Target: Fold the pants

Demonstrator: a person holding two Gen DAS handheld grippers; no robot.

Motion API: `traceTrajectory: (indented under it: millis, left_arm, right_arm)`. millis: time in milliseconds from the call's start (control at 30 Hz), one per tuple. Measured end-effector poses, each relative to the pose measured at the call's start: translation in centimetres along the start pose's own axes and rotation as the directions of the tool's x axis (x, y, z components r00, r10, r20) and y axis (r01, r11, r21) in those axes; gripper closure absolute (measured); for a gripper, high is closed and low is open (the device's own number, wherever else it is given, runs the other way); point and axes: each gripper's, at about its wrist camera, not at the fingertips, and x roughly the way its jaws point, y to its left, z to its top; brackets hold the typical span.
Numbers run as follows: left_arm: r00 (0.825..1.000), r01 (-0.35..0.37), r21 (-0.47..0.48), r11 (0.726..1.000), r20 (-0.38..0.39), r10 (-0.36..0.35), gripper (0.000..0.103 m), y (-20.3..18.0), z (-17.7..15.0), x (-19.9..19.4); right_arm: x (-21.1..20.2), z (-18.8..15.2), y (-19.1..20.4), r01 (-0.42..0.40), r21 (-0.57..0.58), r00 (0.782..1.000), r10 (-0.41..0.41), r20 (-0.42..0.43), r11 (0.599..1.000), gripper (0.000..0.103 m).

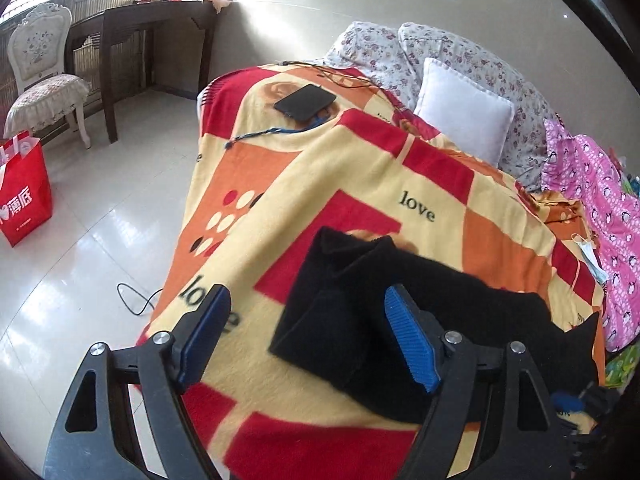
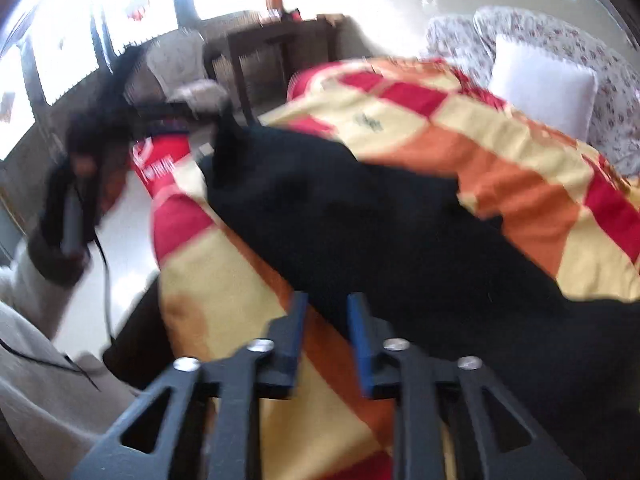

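Black pants (image 1: 400,320) lie on the blanket (image 1: 360,184) at the bed's near end, one end already doubled over. Left tongs (image 1: 308,320) hover wide and empty above them; right tongs (image 2: 328,320) narrow, gripping nothing. Judged mid-fold: next, pinch an edge and carry it across.

"love" printed repeatedly on blanket (image 1: 360,168); red bag (image 1: 26,190): "薄底".
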Motion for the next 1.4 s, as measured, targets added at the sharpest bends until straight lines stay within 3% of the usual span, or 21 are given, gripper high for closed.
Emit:
traceTrajectory:
  millis: [33, 100, 300, 400, 467, 500, 567, 667, 733, 900, 967, 1033, 1167, 1267, 1333, 1400]
  left_arm:
    - [1.0, -0.003, -0.011, 1.0, 0.002, 0.003, 0.024, 0.5, -0.1, -0.1]
    - [1.0, -0.005, -0.031, 1.0, 0.003, 0.005, 0.023, 1.2, -0.1, -0.3]
    - [1.0, 0.007, -0.042, 0.999, -0.013, -0.008, 0.021, 1.6, -0.2, 0.5]
    - [0.999, 0.019, -0.036, 0.999, -0.036, -0.02, 0.021, 1.4, -0.4, 1.5]
    - [0.998, 0.027, -0.035, 0.999, -0.052, -0.028, 0.021, 1.3, -0.4, 2.1]
    - [0.998, 0.031, -0.034, 0.999, -0.054, -0.033, 0.021, 1.3, -0.4, 2.1]
    - [0.998, 0.033, -0.029, 0.999, -0.047, -0.034, 0.021, 1.4, -0.2, 1.9]
    - [1.0, 0.014, -0.025, 1.0, -0.009, -0.014, 0.021, 2.2, 0.4, 0.8]
    - [1.0, -0.01, -0.034, 0.999, 0.019, 0.01, 0.021, 3.0, 0.9, 0.0]
    - [0.999, -0.025, -0.048, 0.999, 0.029, 0.027, 0.021, 3.5, 1.3, -0.5]
    - [0.999, -0.026, -0.042, 0.999, 0.04, 0.027, 0.021, 3.1, 1.3, -0.7]
    - [0.999, -0.01, -0.032, 0.999, 0.04, 0.011, 0.021, 2.4, 1.2, -0.8]
    - [1.0, 0.009, 0.016, 1.0, 0.03, -0.009, 0.021, 0.4, 0.7, -0.2]
    - [1.0, 0.014, 0.034, 0.999, 0.022, -0.015, 0.021, -0.8, 0.4, 0.7]
    - [1.0, 0.012, 0.041, 0.999, 0.006, -0.012, 0.021, -1.3, 0.1, 1.4]
    - [1.0, 0.003, 0.055, 0.998, -0.016, -0.002, 0.021, -1.8, -0.5, 2.2]
  right_arm:
    - [-0.3, 0.7, 0.6, -0.005, -0.013, 1.0, 0.006, 0.028, 1.0, 0.058]
    - [-0.2, 2.2, 2.2, -0.012, -0.062, 0.997, 0.017, 0.074, 0.998, 0.052]
    - [5.6, 5.6, 8.0, -0.078, -0.208, 0.994, 0.092, 0.062, 0.975, 0.051]
    - [9.1, 6.1, 9.7, -0.067, -0.245, 0.996, 0.078, 0.036, 0.967, 0.053]
    - [11.0, 6.5, 10.1, -0.061, -0.238, 0.997, 0.068, 0.021, 0.969, 0.061]
    - [11.9, 6.8, 9.9, -0.065, -0.217, 0.998, 0.068, 0.007, 0.974, 0.083]
    - [12.7, 7.5, 9.0, -0.083, -0.155, 0.996, 0.084, -0.004, 0.984, 0.098]
    - [11.5, 8.8, 7.5, -0.193, -0.02, 0.981, 0.194, 0.029, 0.981, 0.098]
    - [10.7, 9.4, 8.5, -0.193, -0.049, 0.979, 0.195, 0.054, 0.98, 0.098]
    - [14.3, 8.3, 9.9, -0.203, -0.031, 0.979, 0.202, -0.031, 0.979, 0.091]
    - [14.0, 7.9, 9.7, -0.202, -0.018, 0.979, 0.202, -0.024, 0.979, 0.089]
    - [12.2, 8.0, 8.8, -0.224, -0.007, 0.975, 0.224, -0.015, 0.975, 0.068]
    - [6.8, 7.5, 4.1, -0.083, 0.058, 0.993, 0.078, 0.085, 0.995, 0.06]
    - [3.4, 6.7, -1.2, 0.063, 0.196, 0.987, -0.09, 0.131, 0.978, 0.044]
    - [3.1, 6.1, -4.7, 0.17, 0.273, 0.976, -0.2, 0.085, 0.947, 0.042]
    - [4.4, 5.9, -7.1, 0.203, 0.313, 0.973, -0.227, 0.044, 0.928, 0.047]
